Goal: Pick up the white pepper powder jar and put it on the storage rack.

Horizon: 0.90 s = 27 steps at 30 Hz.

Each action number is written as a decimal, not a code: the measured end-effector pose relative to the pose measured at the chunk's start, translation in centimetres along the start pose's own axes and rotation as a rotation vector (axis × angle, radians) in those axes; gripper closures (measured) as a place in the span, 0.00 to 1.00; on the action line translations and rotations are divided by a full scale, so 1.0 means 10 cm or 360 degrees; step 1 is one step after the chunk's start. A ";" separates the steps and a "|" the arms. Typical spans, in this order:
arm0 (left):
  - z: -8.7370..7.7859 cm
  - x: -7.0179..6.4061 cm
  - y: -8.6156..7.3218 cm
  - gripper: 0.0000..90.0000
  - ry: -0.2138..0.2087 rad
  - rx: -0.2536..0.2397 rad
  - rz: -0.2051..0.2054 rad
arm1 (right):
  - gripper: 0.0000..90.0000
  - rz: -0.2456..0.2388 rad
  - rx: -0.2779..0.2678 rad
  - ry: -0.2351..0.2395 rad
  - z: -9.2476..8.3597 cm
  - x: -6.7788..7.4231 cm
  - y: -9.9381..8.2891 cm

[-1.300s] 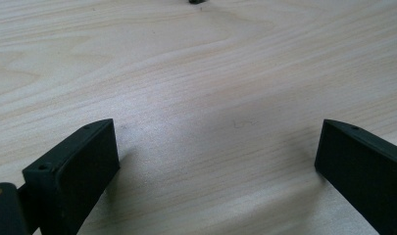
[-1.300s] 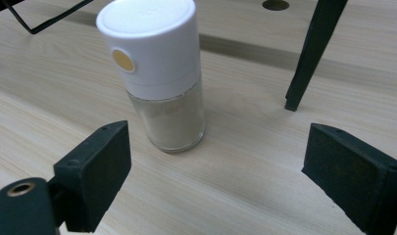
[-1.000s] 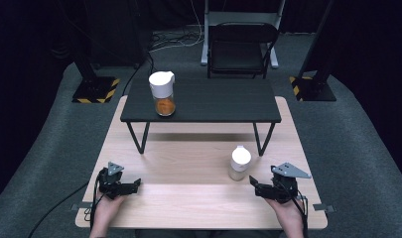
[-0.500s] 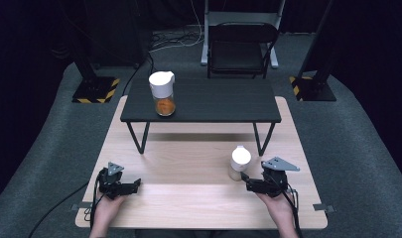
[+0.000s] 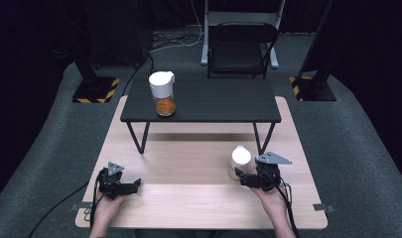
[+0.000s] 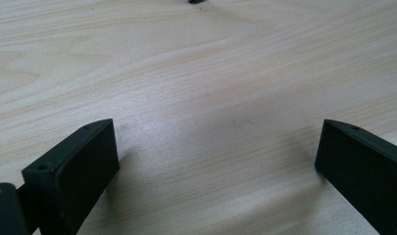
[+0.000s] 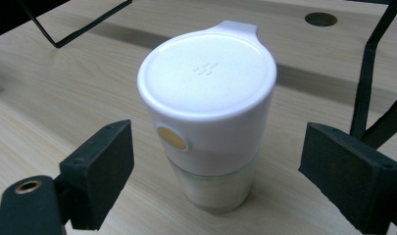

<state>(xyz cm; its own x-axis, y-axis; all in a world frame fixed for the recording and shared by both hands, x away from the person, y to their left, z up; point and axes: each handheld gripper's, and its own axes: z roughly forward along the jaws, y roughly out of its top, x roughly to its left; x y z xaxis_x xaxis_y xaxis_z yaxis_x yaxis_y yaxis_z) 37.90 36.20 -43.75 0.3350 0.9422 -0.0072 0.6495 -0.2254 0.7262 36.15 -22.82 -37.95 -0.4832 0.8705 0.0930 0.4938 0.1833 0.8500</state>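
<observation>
A glass jar with a white lid (image 5: 240, 159) and white contents stands on the light wooden table (image 5: 188, 168), right of centre. My right gripper (image 5: 241, 177) sits just on the near side of it, open. In the right gripper view the jar (image 7: 208, 112) rises straight ahead of my right gripper (image 7: 215, 147), with a clear gap to each jaw and no contact. My left gripper (image 5: 134, 186) rests low on the table at the near left, open. In the left gripper view only bare wood lies in front of my left gripper (image 6: 215, 137).
A low black table (image 5: 213, 104) stands on the far half of the wooden one, its thin legs (image 7: 367, 73) close behind the white jar. On its left end is a white-lidded jar of orange contents (image 5: 162, 94). A black chair (image 5: 238, 49) stands beyond.
My right gripper has moved left across the table to the white-lidded jar. The left gripper and both jars have stayed where they were.
</observation>
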 end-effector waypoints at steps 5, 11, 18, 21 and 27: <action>0.00 0.00 0.00 0.02 0.0000 0.0000 0.0000 | 0.13 -0.0003 0.0008 -0.0007 0.06 0.02 0.03; 0.00 0.00 0.00 0.02 0.0000 0.0000 0.0000 | 0.14 -0.0008 0.0013 -0.0014 0.13 0.04 0.06; 0.00 0.00 0.00 0.02 -0.0001 0.0000 0.0000 | 0.16 -0.0012 0.0030 -0.0027 0.23 0.06 0.08; 0.00 0.00 0.00 0.02 0.0000 -0.0002 -0.0002 | 0.19 -0.0013 0.0023 -0.0034 0.27 0.08 0.08; 0.00 0.00 0.00 0.02 -0.0001 -0.0002 -0.0002 | 0.24 -0.0039 0.0028 -0.0052 0.35 0.14 0.10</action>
<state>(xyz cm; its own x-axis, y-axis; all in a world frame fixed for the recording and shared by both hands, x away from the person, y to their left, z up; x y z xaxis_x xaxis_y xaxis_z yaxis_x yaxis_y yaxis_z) 37.90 36.20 -43.77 0.3347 0.9423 -0.0084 0.6491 -0.2241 0.7269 38.52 -19.82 -38.84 -0.4713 0.8802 0.0551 0.4950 0.2124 0.8425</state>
